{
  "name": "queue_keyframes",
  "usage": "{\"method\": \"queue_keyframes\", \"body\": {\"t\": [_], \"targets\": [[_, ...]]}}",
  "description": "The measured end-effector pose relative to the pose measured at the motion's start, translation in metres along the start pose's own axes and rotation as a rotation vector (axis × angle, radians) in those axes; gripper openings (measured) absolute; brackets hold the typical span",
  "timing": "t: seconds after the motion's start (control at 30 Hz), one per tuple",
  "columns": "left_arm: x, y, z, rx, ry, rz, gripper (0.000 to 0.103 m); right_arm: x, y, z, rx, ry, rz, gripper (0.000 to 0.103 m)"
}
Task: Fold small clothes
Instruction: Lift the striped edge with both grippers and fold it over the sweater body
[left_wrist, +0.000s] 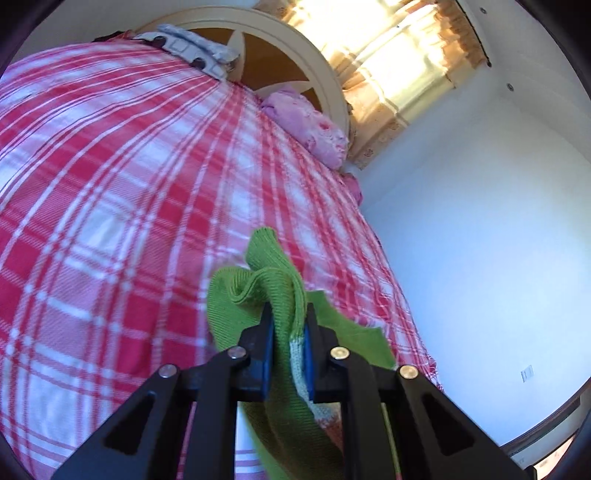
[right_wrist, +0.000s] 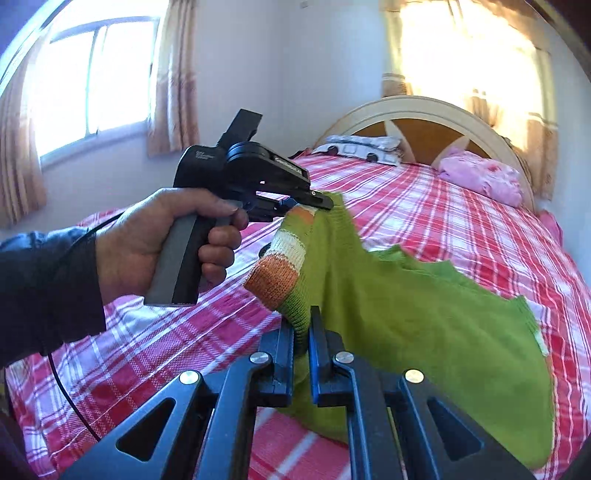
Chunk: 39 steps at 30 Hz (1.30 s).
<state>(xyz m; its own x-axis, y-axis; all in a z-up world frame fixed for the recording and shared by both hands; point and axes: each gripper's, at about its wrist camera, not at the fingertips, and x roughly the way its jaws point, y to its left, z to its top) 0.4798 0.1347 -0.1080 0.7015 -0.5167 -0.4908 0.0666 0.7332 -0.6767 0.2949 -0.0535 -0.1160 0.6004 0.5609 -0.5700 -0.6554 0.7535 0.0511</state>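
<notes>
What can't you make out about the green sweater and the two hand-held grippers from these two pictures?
- Green sweater: its lower part runs behind the right hand-held gripper and off the bottom edge of the right wrist view.
- Left hand-held gripper: its pads are hidden by knit in the right wrist view.
- Left wrist view: the sweater's full shape is hidden, bunched in the jaws and blurred at its left edge.
- Right hand: in neither view.

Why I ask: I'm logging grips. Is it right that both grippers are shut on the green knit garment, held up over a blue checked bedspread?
Not quite: the bedspread is red and white checked, as both wrist views show. The left gripper and right gripper are shut on the green knit garment.
</notes>
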Motion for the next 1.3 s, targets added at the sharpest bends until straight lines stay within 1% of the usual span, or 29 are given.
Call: {"method": "queue_keyframes", "body": {"t": [0.2,0.43,0.57,0.7,0.83,1.03,1.1,1.3], "targets": [[0.022,-0.038,0.000,0.042,0.021,-0.007,0.014,-0.020,-0.036,0.003,0.101,-0.037,0.006,0.005],[0.048,-0.086,-0.003,0.107,0.051,-0.025,0.014,-0.045,-0.082,-0.006,0.203,-0.065,-0.001,0.005],[0.070,-0.112,-0.008,0.149,0.080,-0.049,0.014,-0.060,-0.107,-0.012,0.261,-0.086,-0.007,0.005],[0.094,-0.135,-0.017,0.185,0.119,-0.051,0.013,-0.073,-0.127,-0.023,0.319,-0.094,-0.018,0.005],[0.116,-0.152,-0.030,0.229,0.158,-0.037,0.013,-0.082,-0.151,-0.038,0.390,-0.080,-0.014,0.005],[0.153,-0.171,-0.053,0.277,0.225,0.013,0.013,-0.087,-0.192,-0.072,0.557,-0.061,-0.001,0.005],[0.165,-0.179,-0.062,0.309,0.247,0.040,0.013,-0.086,-0.203,-0.084,0.611,-0.051,0.011,0.005],[0.184,-0.194,-0.080,0.365,0.276,0.074,0.014,-0.084,-0.217,-0.109,0.705,-0.035,0.030,0.005]]}}
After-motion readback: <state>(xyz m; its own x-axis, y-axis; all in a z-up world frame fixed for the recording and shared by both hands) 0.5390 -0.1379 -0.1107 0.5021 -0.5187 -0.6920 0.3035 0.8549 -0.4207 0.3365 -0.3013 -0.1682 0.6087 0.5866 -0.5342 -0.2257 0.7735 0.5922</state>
